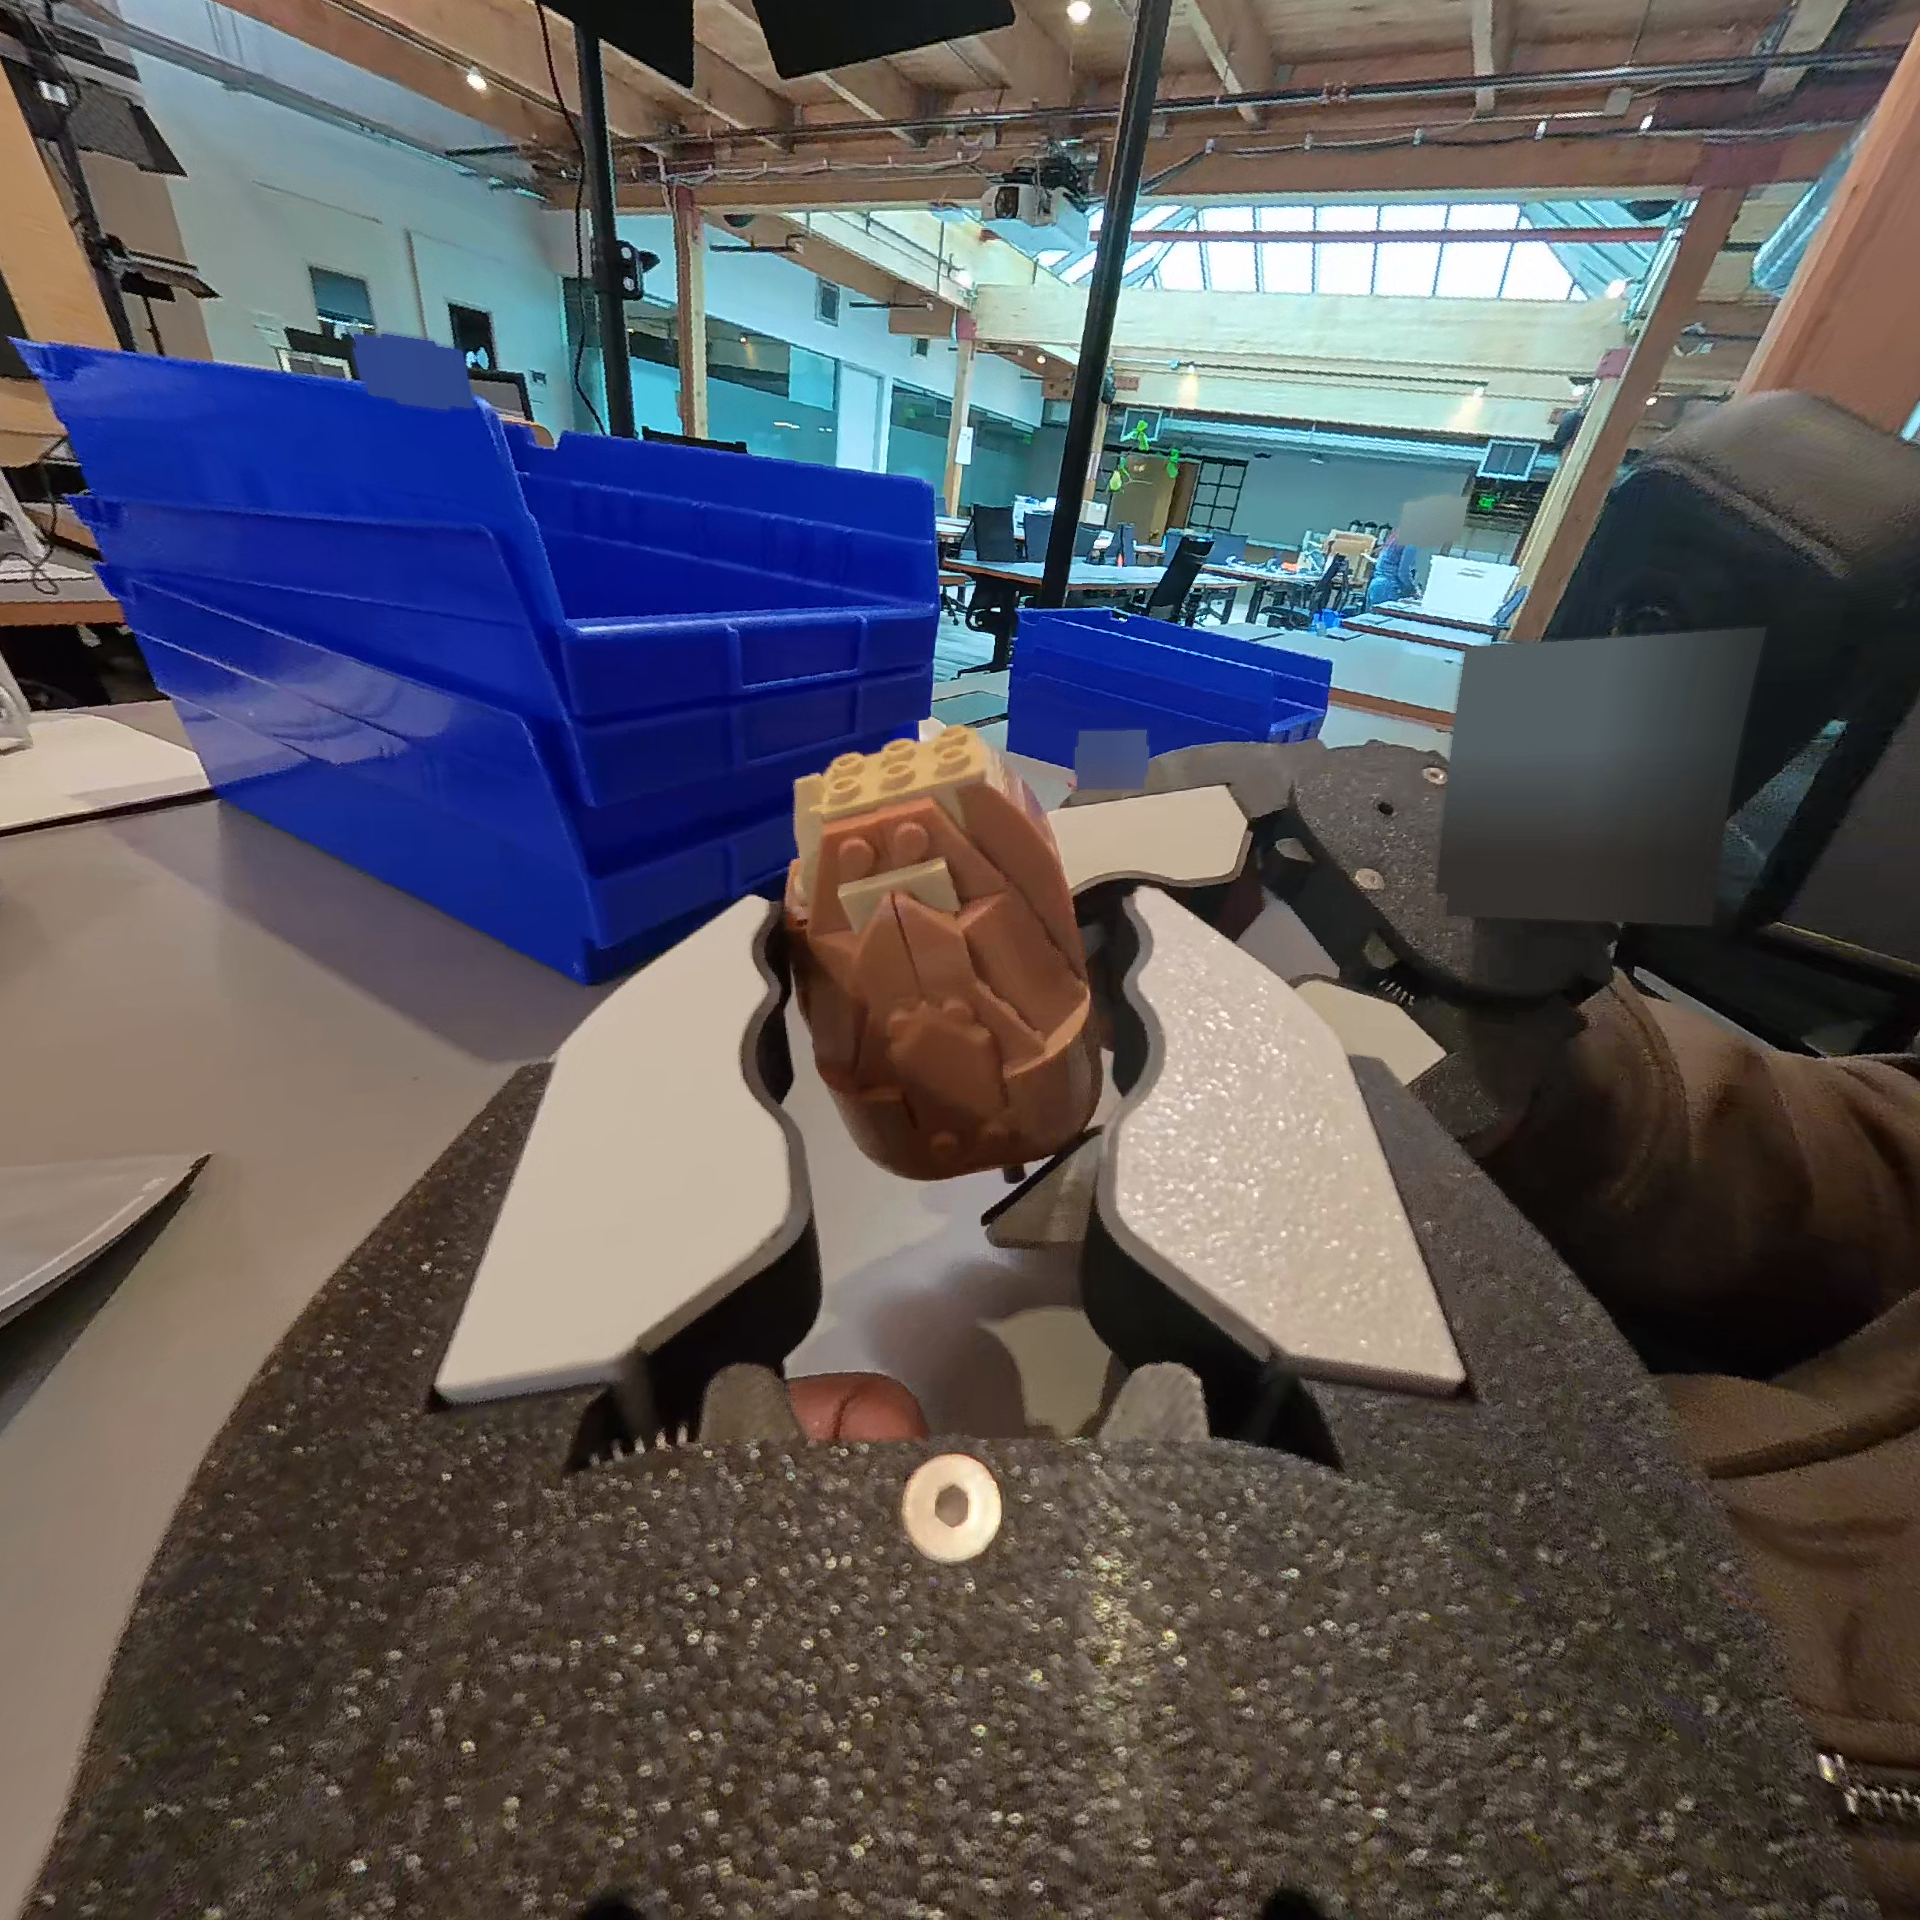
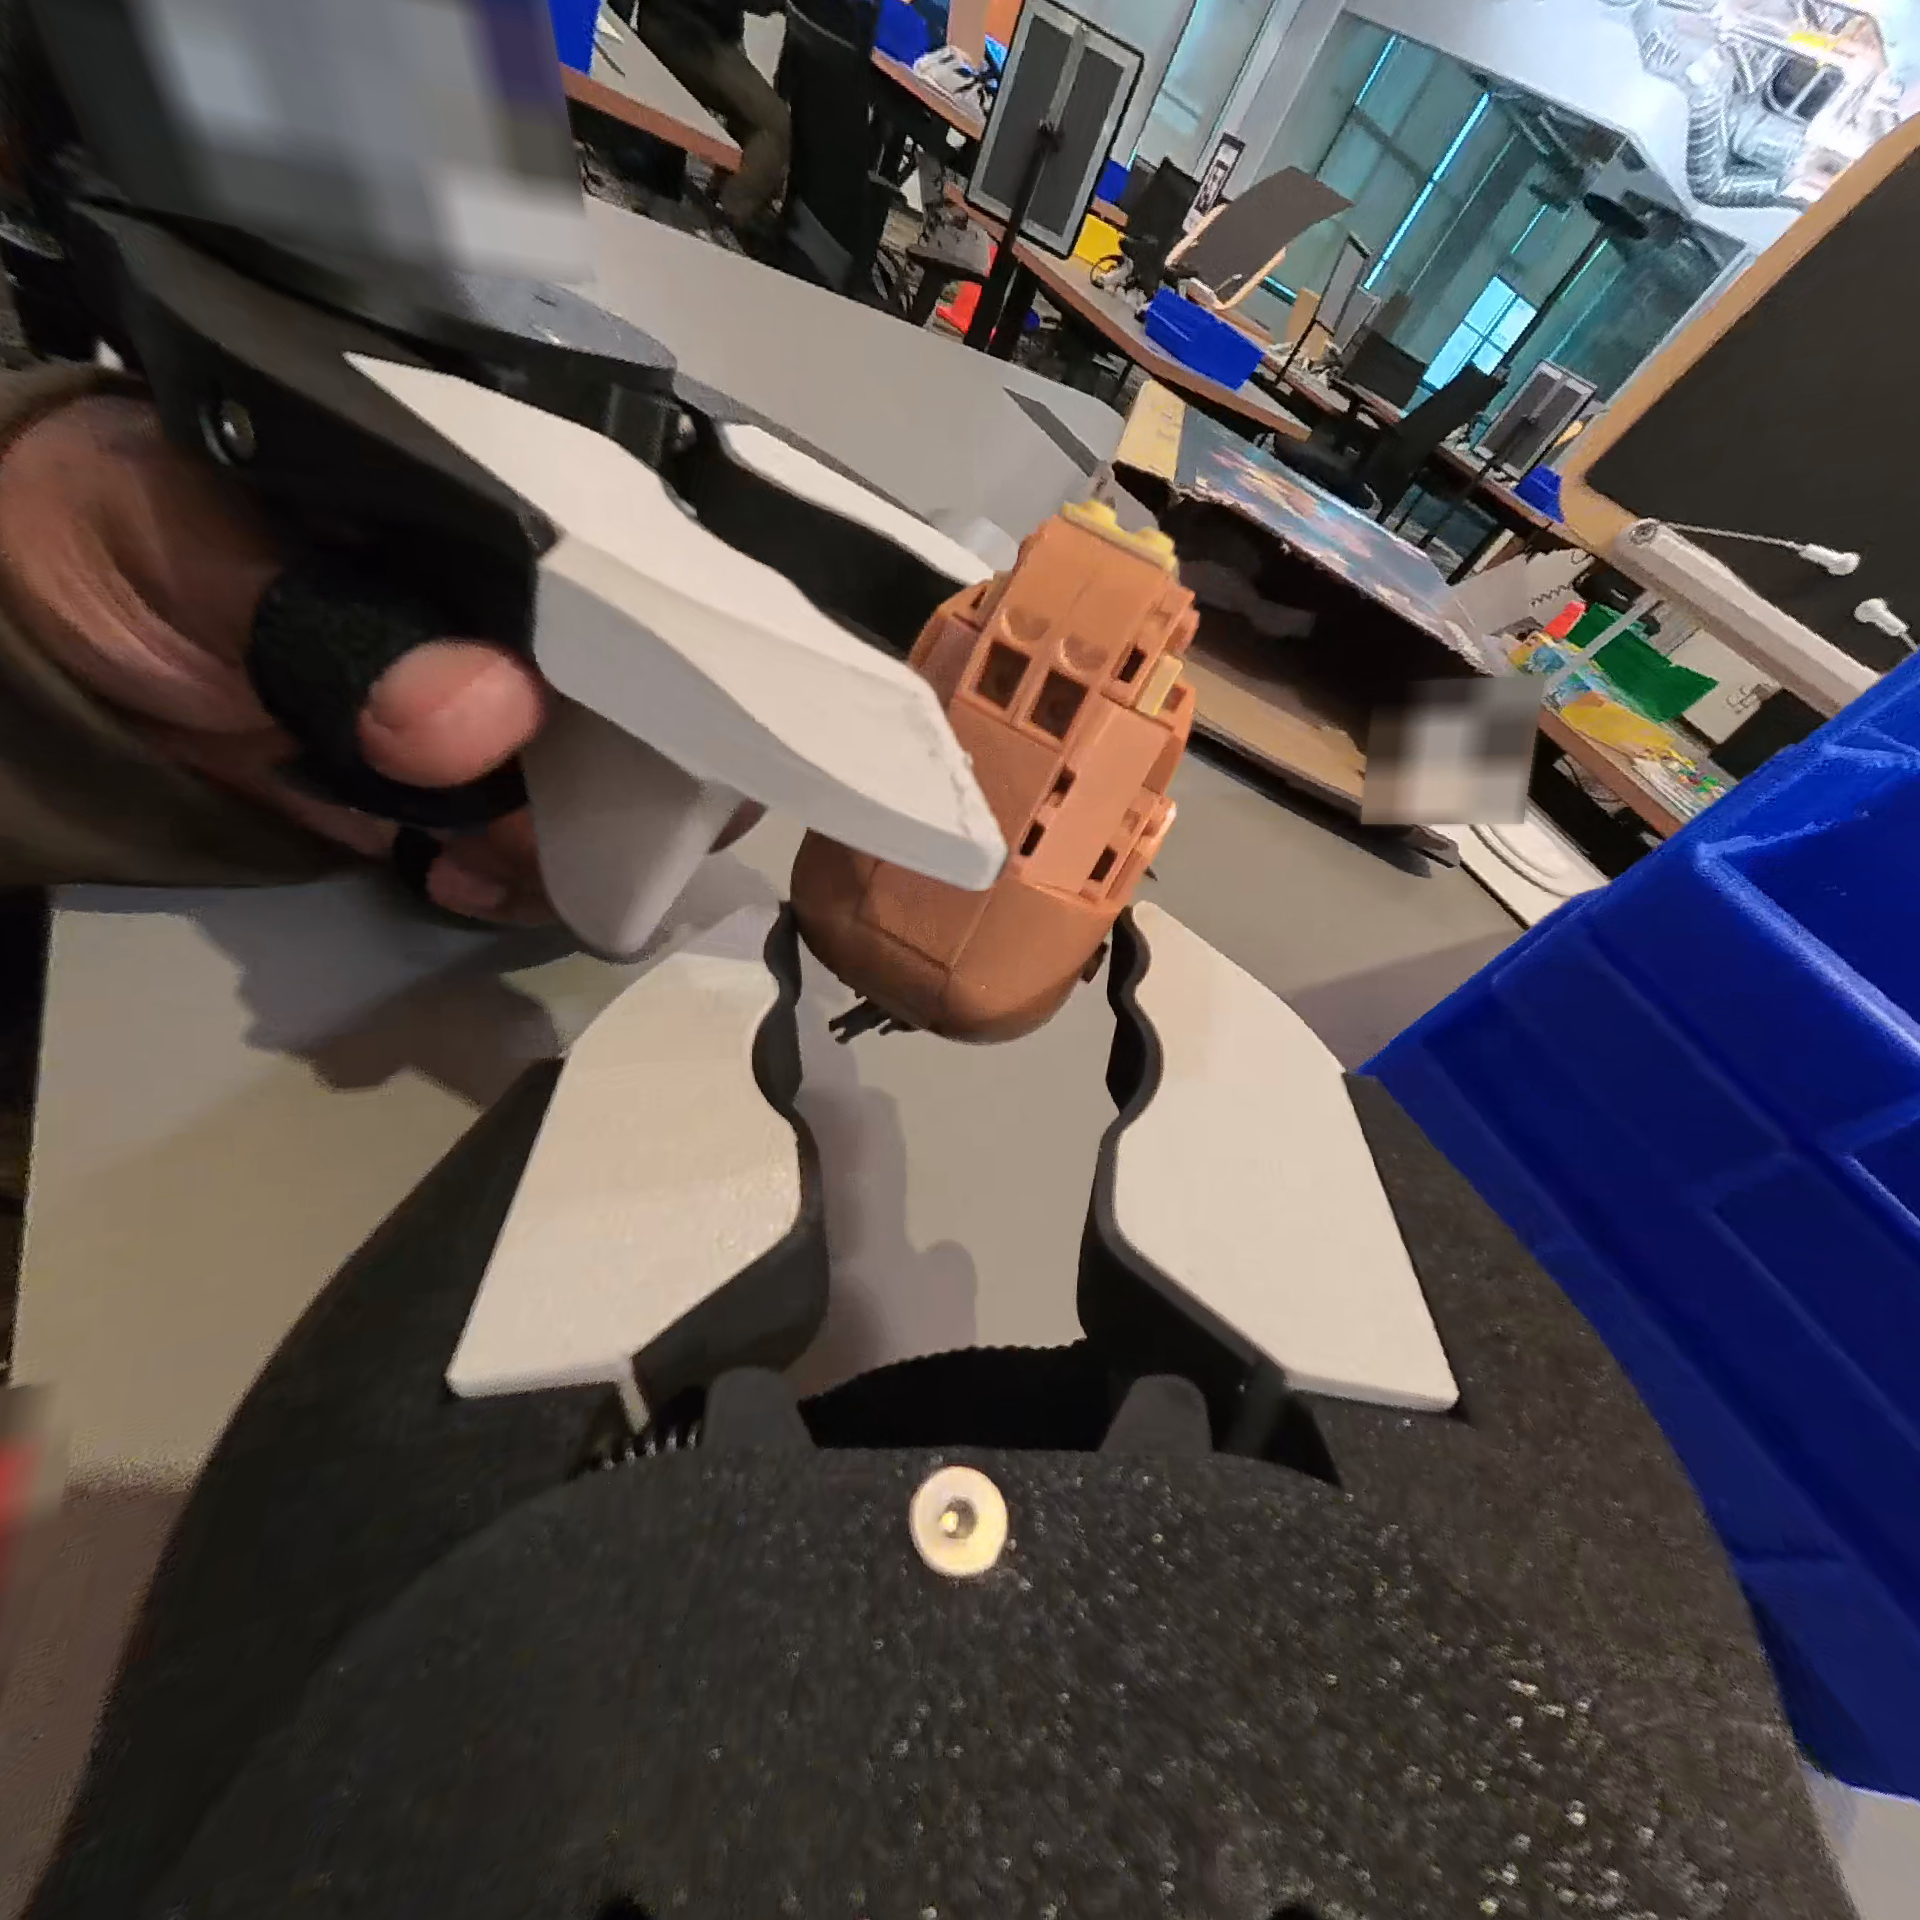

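Your left gripper (image 1: pixel 940 1023) is clamped on a rounded brown toy-brick model with a tan studded plate on top (image 1: pixel 935 977), its two grey fingers pressing the model's sides and holding it clear above the grey tabletop (image 1: pixel 260 997). In the right wrist view the same brown brick model (image 2: pixel 1023 810) sits at the tips of your right gripper (image 2: pixel 951 971), whose grey fingers flank its rounded lower end from both sides; the jaws look closed against it, so both tools are gripping the one piece, the left from the side and the right from below. One flat grey finger (image 2: pixel 769 686) of the left gripper crosses in front of the model in that view, and your hand in a black fingerless glove (image 2: pixel 395 707) is wrapped round its handle. From the left wrist view your right gripper appears just beyond the model, its black body (image 1: pixel 1371 831) and your dark sleeve (image 1: pixel 1683 1195) filling the right side. A stack of nested blue plastic bins (image 1: pixel 499 623) stands on the table behind and to the left of the model, with a smaller blue bin (image 1: pixel 1164 675) farther back. In the right wrist view a blue bin wall (image 2: pixel 1704 1091) rises close on the right, and a flat cardboard box with a printed lid (image 2: pixel 1299 582) lies on the table behind the model.
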### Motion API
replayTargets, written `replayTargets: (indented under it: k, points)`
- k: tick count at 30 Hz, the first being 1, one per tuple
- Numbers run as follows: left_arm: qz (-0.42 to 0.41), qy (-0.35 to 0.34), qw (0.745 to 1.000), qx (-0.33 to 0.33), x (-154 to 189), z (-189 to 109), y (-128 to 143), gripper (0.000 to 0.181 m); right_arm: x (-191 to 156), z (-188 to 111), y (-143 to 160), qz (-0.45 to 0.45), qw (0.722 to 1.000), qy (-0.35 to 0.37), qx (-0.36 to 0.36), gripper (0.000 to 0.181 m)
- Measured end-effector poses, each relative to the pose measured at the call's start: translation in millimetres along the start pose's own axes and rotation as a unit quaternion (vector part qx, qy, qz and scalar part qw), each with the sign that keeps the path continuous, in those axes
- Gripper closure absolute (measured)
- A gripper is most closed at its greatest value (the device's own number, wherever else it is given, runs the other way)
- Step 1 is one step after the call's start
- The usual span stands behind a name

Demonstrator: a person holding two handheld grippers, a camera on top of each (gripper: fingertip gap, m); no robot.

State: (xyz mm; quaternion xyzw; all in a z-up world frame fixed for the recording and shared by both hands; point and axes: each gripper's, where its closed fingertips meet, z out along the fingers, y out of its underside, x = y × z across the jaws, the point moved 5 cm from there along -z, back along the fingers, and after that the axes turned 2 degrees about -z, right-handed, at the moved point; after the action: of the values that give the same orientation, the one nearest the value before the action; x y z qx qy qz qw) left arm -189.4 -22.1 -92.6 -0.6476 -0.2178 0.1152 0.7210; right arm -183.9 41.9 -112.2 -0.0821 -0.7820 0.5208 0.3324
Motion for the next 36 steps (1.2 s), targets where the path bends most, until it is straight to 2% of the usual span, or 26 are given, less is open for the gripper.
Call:
replayTargets:
  k: [10, 18, 22, 25, 28, 31, 36]
  points:
    - [-0.024, 0.029, 0.999, -0.008, 3, 2, 2, 0.121, -2, -8, -5, 0.047, 0.997, -0.048, 0.035, 0.124]
    - [-0.093, 0.088, 0.991, -0.049, 8, 4, 9, 0.12, -8, -9, -6, 0.05, 0.994, -0.091, 0.044, 0.124]
    - [-0.111, 0.094, 0.988, -0.055, 8, 4, 10, 0.12, -9, -10, -6, 0.048, 0.993, -0.099, 0.046, 0.124]
    - [-0.118, 0.072, 0.989, -0.057, 2, 4, 10, 0.121, -8, -8, -6, 0.038, 0.995, -0.079, 0.037, 0.126]
    - [-0.125, 0.035, 0.991, -0.044, -8, 1, 8, 0.121, -5, -6, -5, -0.003, 0.999, -0.02, 0.026, 0.13]
    - [-0.125, 0.007, 0.992, -0.031, -15, -2, 6, 0.121, -8, -3, -5, -0.021, 1.0, -0.002, 0.01, 0.125]
    - [-0.1, 0.031, 0.994, -0.04, -6, 1, 7, 0.121, -9, 2, -6, -0.011, 1.0, 0.019, -0.006, 0.12]
